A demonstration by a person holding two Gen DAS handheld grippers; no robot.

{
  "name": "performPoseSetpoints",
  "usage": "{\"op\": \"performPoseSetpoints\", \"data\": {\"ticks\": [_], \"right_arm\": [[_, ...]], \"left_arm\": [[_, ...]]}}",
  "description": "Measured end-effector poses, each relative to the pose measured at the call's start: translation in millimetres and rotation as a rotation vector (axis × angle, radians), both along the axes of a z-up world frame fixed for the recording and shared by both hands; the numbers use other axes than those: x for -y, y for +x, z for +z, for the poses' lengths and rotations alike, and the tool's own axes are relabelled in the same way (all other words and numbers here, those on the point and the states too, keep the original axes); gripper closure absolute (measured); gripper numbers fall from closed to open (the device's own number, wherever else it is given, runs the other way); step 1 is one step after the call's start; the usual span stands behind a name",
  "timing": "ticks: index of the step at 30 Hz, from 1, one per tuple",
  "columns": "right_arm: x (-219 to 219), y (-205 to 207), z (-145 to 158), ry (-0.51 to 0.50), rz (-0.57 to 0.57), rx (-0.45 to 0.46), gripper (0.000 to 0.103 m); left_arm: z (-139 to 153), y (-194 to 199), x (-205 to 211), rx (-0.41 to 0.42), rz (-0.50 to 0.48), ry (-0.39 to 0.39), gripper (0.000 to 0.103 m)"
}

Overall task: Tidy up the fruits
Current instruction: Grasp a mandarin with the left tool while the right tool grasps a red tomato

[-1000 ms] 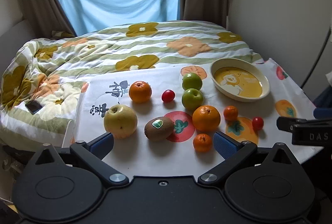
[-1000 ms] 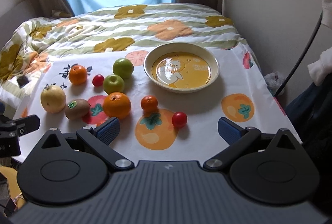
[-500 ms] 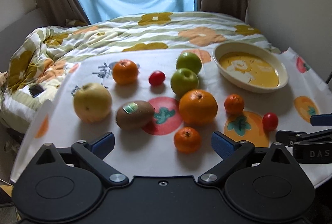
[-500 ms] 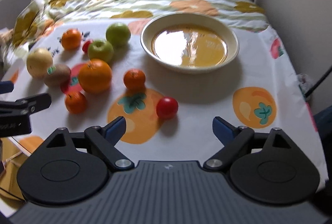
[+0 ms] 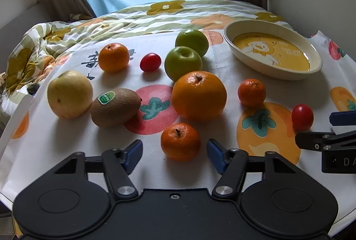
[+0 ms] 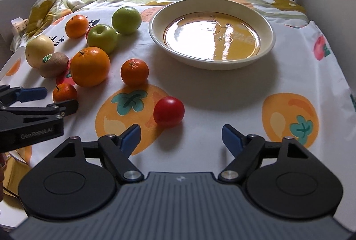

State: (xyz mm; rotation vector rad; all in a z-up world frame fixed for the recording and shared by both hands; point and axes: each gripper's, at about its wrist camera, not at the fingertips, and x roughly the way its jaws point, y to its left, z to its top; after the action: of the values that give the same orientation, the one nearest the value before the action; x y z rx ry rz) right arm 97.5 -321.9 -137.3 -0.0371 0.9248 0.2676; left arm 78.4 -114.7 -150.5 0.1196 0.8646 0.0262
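Surface (image 6: 211, 93) holds loose fruit, bowl (image 6: 155, 24) empty. Both fingers wide: left gripper (image 5: 174, 154) approaching mandarin (image 5: 180, 141), right gripper (image 6: 180, 137) near tomato (image 6: 169, 111). Next: close, lift.

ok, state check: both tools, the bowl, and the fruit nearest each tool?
Left tool: open, empty, level with the small orange mandarin.
Right tool: open, empty.
Small orange mandarin: on the cloth, between the left tool's fingertips, not gripped.
Round red tomato: on the cloth, just ahead of the right tool, untouched.
Cream oval bowl with yellow duck print: upright, no fruit inside.
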Motion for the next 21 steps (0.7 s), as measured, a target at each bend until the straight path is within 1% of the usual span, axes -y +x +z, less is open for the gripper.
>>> {"op": "performPoseSetpoints", "data": {"ticks": [3, 6, 10, 14, 17, 18, 20, 21], "right_arm": [[-1, 4, -3, 0.01, 0.014, -0.004, 0.02], [-1, 6, -3, 0.009, 0.018, 0.003, 0.023], [-2, 9, -2, 0.019, 0.02, 0.008, 0.029], [-5, 12, -2, 0.023, 0.026, 0.011, 0.033], [-8, 13, -2, 0.023, 0.037, 0.015, 0.039], [-9, 13, -2, 0.021, 0.041, 0.016, 0.041], [-13, 13, -2, 0.01, 0.051, 0.019, 0.055], [-14, 14, -1, 0.003, 0.055, 0.018, 0.057]], "left_arm": [[-2, 2, 2, 0.0, -0.002, -0.005, 0.05], [-1, 4, 3, -0.004, -0.007, -0.012, 0.059], [-1, 3, 5, -0.007, -0.011, -0.001, 0.06], [0, 2, 4, -0.009, -0.014, -0.002, 0.061], [0, 1, 4, -0.009, -0.016, 0.004, 0.061], [0, 0, 4, -0.01, -0.015, 0.005, 0.061], [1, 0, 4, -0.011, -0.012, 0.006, 0.061], [2, -1, 4, -0.007, -0.009, 0.009, 0.061]]}}
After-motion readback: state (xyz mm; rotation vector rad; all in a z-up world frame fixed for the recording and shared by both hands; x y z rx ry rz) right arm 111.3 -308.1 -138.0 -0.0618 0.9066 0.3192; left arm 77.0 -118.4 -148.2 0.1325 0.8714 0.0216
